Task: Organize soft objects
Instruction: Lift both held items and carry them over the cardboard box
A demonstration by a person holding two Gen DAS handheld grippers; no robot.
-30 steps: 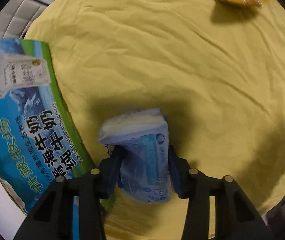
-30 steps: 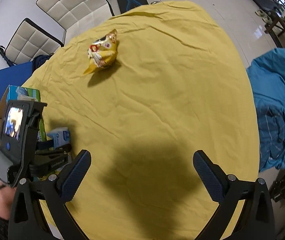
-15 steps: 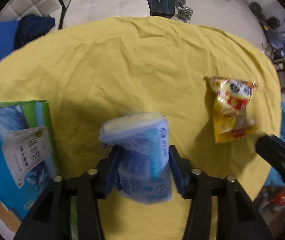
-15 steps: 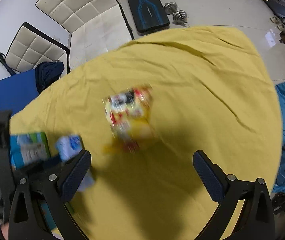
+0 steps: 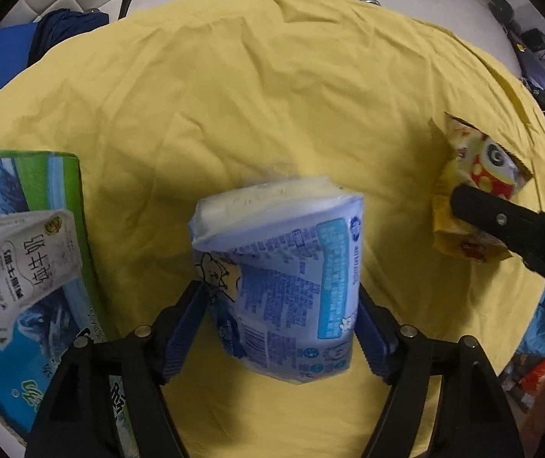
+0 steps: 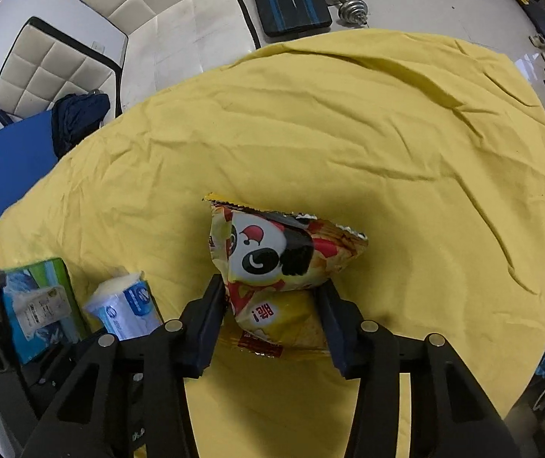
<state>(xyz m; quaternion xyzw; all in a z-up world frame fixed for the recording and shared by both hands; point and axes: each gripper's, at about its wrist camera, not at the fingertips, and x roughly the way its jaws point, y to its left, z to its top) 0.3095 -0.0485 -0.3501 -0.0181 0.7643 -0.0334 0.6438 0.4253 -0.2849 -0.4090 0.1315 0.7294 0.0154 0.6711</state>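
Left wrist view: the left gripper [image 5: 280,324] points down at the yellow cloth [image 5: 272,95]. A blue tissue pack [image 5: 283,267] stands between its two fingers. The jaws have just been opening — the left finger [image 5: 180,328] now stands a little apart from the pack, and the right finger is right at the pack's edge, so the hold looks let go. The pack sits on the cloth just beside the milk box [image 5: 24,259], which lies at the cloth's left edge. Far over by the cloth's right edge is the snack bag [image 5: 474,191], with a black finger of the other gripper laid across it.

In the right wrist view, the right gripper [image 6: 272,316] has just been closing, and its two pads now squeeze the lower part of the snack bag [image 6: 272,267]. The bag has a panda face on it and pokes up past the fingers — it is near the middle of the cloth [image 6: 348,133]. The tissue pack [image 6: 127,309] and milk box [image 6: 39,305] sit close together at the cloth's left edge.
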